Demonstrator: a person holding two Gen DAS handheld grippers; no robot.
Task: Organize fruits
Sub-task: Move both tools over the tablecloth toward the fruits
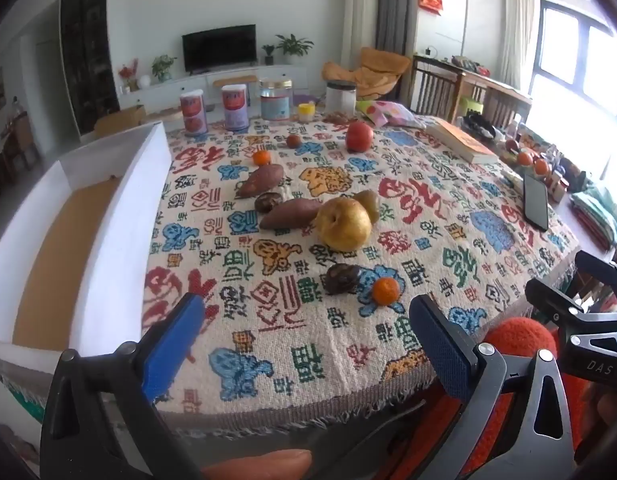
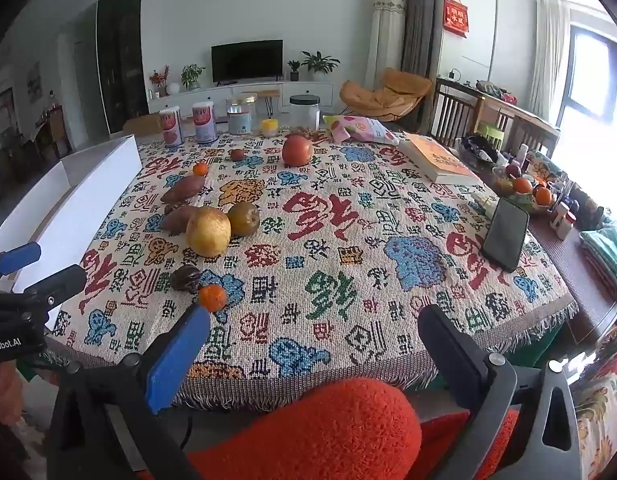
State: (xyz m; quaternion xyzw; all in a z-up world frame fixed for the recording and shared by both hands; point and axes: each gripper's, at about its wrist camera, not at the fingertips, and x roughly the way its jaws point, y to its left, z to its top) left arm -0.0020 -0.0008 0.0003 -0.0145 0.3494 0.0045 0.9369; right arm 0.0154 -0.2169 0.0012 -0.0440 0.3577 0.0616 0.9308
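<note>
- Woven cloth [image 1: 348, 208] with red, blue and green characters covers the worktop; its fringed near edge runs just in front of both my claws.
- My left claw [image 1: 304, 340] hangs over that near edge, blue pads spread wide with nothing between them.
- My right claw [image 2: 314, 346] is likewise wide open and empty, level with the fringe, above a red fuzzy cushion [image 2: 328, 424].
- White box [image 1: 120, 216] with a brown floor sits along the worktop's left side, its long wall running away from me beside the fruit.
- Nearest me lies a small orange [image 1: 385, 290], touching or just beside a dark wrinkled fruit [image 1: 342, 279].
- Beyond them a large yellow pear [image 1: 343, 224] stands with a greener pear [image 1: 368, 204] right behind it.
- Two sweet potatoes lie left of the pears: the near sweet potato [image 1: 290, 213] has its long axis running left to right, right tip toward the yellow pear; the far sweet potato [image 1: 260, 180] lies on a diagonal, its left tip nearer me.
- Another dark fruit [image 1: 267, 201] sits between the two.
- Farther back are a second orange [image 1: 261, 157], a small reddish-brown fruit [image 1: 293, 141] and a red apple [image 1: 359, 136].
- Open cloth spreads through the middle and right, up to a phone [image 2: 505, 234] and a book [image 2: 438, 158] near the right edge.
</note>
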